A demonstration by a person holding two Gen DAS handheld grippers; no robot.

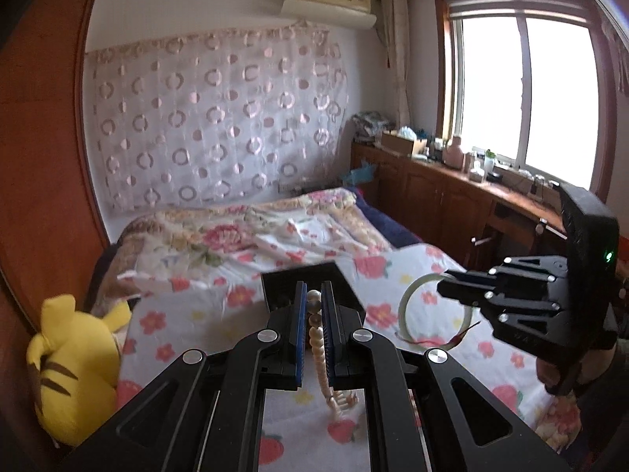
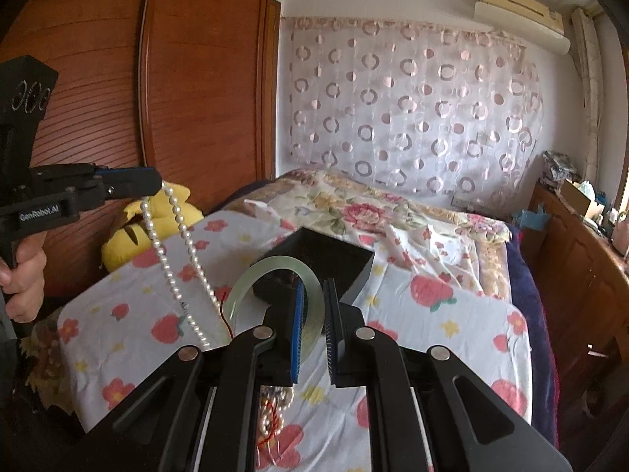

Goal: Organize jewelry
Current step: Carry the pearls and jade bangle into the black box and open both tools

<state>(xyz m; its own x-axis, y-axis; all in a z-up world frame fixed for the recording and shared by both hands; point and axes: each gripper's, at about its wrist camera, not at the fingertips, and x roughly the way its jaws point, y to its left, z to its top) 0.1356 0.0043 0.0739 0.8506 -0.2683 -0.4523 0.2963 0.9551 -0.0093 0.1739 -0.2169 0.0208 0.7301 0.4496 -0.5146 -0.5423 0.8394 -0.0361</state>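
Jewelry here is two lifted pieces, both best carried low and slowly over the black box [image 2: 322, 259] ahead before release, so the strand does not swing or snag. Left gripper [image 1: 313, 295] is pinched narrow on the pearl necklace [image 2: 177, 259], which dangles beneath it. Right gripper [image 2: 314, 306] is closed on the jade bangle [image 2: 251, 275], held upright just before the box.
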